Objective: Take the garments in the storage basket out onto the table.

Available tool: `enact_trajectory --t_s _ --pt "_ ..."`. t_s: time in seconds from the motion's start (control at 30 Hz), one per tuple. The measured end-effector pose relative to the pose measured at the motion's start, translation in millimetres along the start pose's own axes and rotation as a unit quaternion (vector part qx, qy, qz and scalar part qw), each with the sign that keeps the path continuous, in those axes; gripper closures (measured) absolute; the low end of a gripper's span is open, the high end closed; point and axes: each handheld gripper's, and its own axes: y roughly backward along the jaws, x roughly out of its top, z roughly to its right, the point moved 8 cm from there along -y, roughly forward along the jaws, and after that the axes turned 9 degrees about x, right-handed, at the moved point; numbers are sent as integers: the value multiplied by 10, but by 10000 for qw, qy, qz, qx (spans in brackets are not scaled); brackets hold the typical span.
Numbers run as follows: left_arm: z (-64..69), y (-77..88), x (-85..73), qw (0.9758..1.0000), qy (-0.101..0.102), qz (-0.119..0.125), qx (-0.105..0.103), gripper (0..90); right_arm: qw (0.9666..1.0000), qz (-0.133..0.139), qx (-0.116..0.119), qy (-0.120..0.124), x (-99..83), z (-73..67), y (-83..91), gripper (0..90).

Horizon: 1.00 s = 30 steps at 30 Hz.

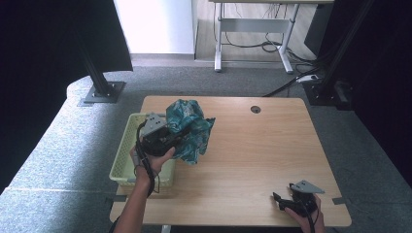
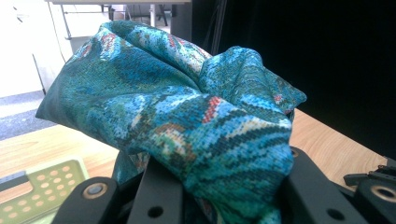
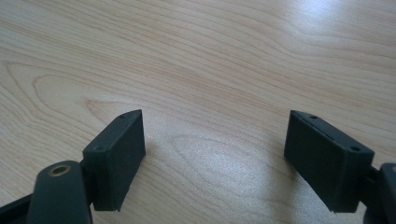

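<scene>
Teal patterned cloth (image 1: 188, 128) is held bunched in the left gripper (image 1: 167, 137), lifted just right of the pale green basket (image 1: 127, 145) at the table's (image 1: 252, 155) left edge. It should be kept clamped and high until over the basket. The right gripper (image 3: 212, 154) rests spread and empty at the near right of the wooden tabletop; grey carpet (image 1: 58, 145) lies around.

One cloth (image 1: 189, 128), one basket (image 1: 127, 145) (green).
</scene>
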Motion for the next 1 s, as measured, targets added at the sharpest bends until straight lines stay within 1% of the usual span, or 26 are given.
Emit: enact_trajectory --t_s 0.23,0.6,1.0 --pt "55 -32 -2 10000 -40 -23 -22 740 10000 0 -1 1 0 0 0 195" --pt "197 -33 100 9998 -125 63 -125 740 10000 2 1 -5 0 -1 0 195" --pt "292 -135 47 9997 -116 -9 -214 740 10000 6 2 -2 -1 0 1 195"
